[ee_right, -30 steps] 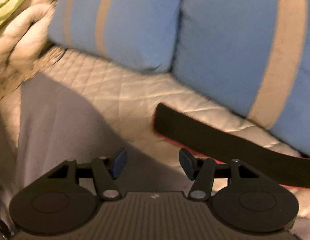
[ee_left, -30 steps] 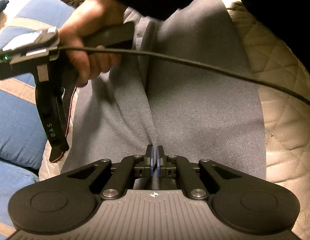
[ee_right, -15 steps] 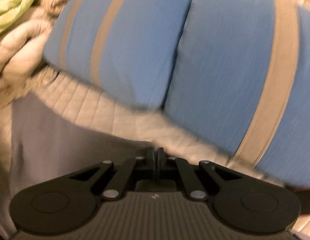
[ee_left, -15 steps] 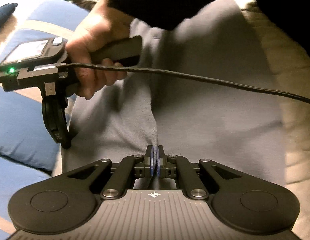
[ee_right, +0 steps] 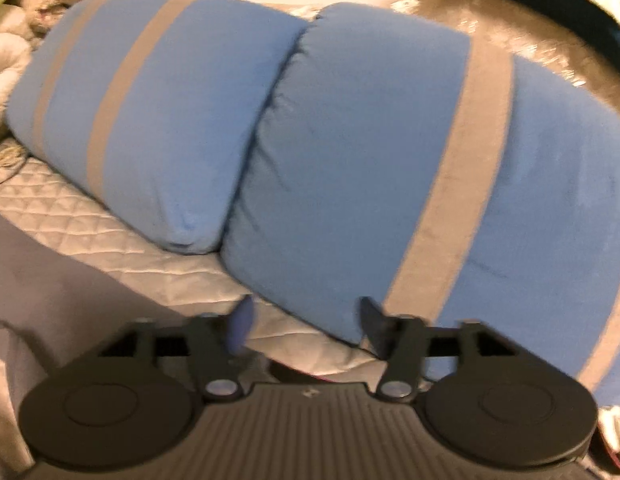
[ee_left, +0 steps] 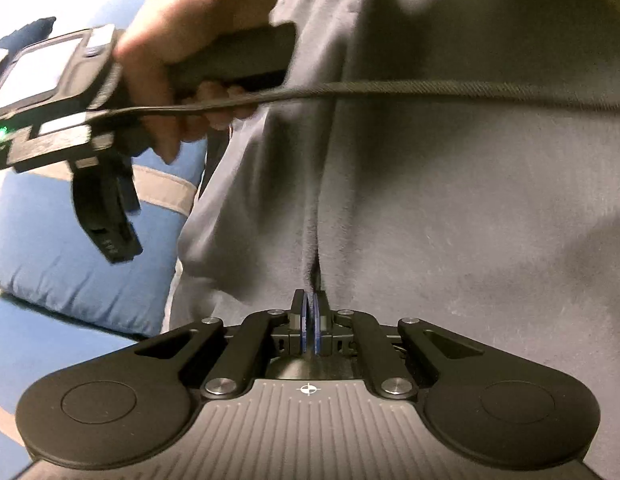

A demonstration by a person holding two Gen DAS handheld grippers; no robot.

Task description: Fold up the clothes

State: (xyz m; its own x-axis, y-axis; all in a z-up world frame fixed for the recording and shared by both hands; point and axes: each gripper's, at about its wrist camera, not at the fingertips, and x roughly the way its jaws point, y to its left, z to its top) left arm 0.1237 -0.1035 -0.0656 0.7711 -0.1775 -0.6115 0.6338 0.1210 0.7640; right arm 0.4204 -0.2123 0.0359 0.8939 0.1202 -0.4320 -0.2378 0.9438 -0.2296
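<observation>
A grey fleece garment (ee_left: 450, 200) fills the left wrist view, spread over the bed. My left gripper (ee_left: 310, 320) is shut on a ridge of this cloth, which runs up from between the pads. A hand (ee_left: 198, 20) holds my right gripper (ee_left: 118, 252) at the garment's left edge, its fingers pointing down past the cloth. In the right wrist view my right gripper (ee_right: 306, 326) has its jaws opening with nothing between them. A corner of the grey garment (ee_right: 50, 280) lies at the lower left there.
Two blue pillows with tan stripes (ee_right: 170, 120) (ee_right: 390, 160) lie just ahead of the right gripper on a quilted beige cover (ee_right: 90, 228). A black cable (ee_left: 430, 92) crosses above the garment. Crumpled beige bedding (ee_right: 14, 52) sits at the far left.
My right gripper shut, then spread its jaws again, and tilted up so the pillows fill its view and the black strap is gone. My left gripper sank closer to the cloth, still pinching it.
</observation>
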